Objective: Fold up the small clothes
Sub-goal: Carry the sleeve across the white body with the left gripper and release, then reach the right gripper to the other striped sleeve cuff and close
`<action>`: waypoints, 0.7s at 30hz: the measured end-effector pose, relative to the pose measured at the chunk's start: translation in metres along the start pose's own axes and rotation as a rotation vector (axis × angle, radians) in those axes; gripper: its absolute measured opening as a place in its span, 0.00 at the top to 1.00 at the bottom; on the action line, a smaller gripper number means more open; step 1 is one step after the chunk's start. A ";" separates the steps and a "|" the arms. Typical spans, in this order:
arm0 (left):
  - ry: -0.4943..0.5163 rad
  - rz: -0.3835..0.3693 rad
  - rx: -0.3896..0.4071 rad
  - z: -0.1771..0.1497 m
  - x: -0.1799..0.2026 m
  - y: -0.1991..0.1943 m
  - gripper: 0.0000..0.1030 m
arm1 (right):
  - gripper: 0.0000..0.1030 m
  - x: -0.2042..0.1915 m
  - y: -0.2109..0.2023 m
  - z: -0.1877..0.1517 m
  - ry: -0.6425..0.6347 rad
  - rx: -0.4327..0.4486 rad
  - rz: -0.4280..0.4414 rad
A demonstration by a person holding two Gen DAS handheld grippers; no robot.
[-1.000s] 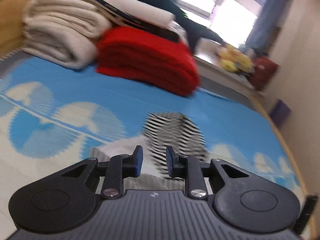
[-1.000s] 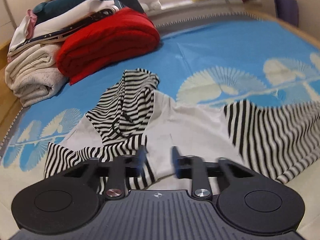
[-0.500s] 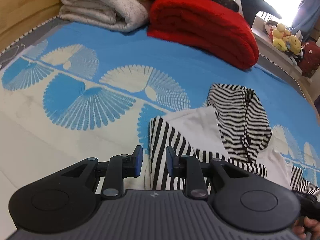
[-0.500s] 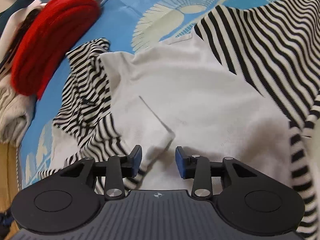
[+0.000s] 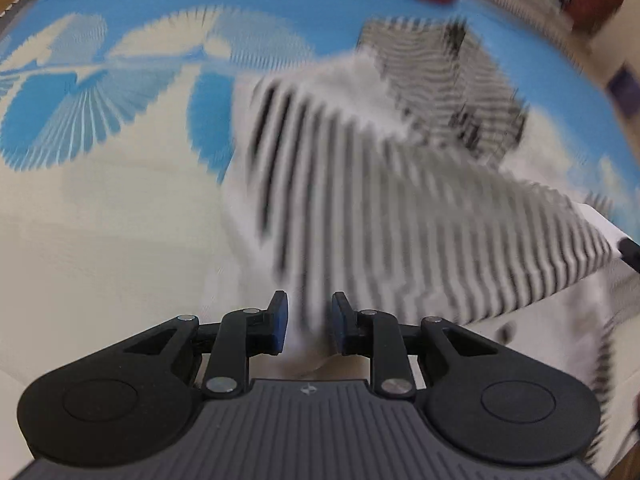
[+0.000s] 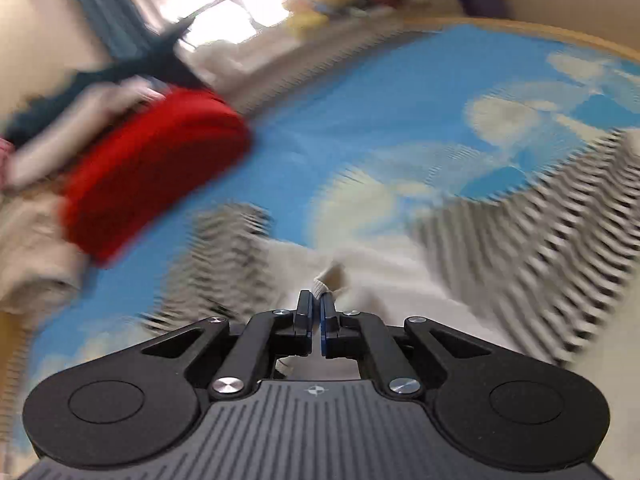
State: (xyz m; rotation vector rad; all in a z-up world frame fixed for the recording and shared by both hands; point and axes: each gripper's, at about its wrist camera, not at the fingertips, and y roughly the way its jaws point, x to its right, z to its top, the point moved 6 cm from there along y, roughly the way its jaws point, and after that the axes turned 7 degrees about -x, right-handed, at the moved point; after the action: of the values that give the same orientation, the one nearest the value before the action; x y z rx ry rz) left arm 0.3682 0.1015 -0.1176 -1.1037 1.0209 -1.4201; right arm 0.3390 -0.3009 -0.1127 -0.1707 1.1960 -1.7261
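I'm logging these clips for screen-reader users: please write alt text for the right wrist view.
The right gripper is shut on a pinch of the white and black-striped small garment, which lies on a blue bedcover with cream fan patterns. A folded red blanket sits at the left; the picture is motion-blurred.

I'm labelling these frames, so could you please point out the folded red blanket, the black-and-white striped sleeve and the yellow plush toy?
Folded red blanket (image 6: 156, 168): right wrist view, its top face.
Black-and-white striped sleeve (image 5: 360, 216): left wrist view, mid-sleeve stripes.
Yellow plush toy (image 6: 308, 20): right wrist view, blurred body.
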 end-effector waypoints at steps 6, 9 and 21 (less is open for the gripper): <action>-0.013 0.080 -0.025 -0.003 -0.019 0.001 0.75 | 0.92 0.045 0.026 -0.005 0.165 -0.184 -0.130; -0.008 0.001 0.026 0.002 -0.009 -0.011 0.75 | 0.65 0.026 0.016 0.007 0.119 -0.105 -0.039; 0.063 -0.020 -0.011 -0.010 0.017 0.002 0.67 | 0.46 0.026 0.035 -0.012 0.044 -0.312 0.003</action>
State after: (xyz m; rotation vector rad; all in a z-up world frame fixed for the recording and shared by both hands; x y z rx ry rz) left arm 0.3578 0.0848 -0.1199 -1.0859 1.0661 -1.4752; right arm 0.3409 -0.3144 -0.1559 -0.3186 1.4937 -1.5390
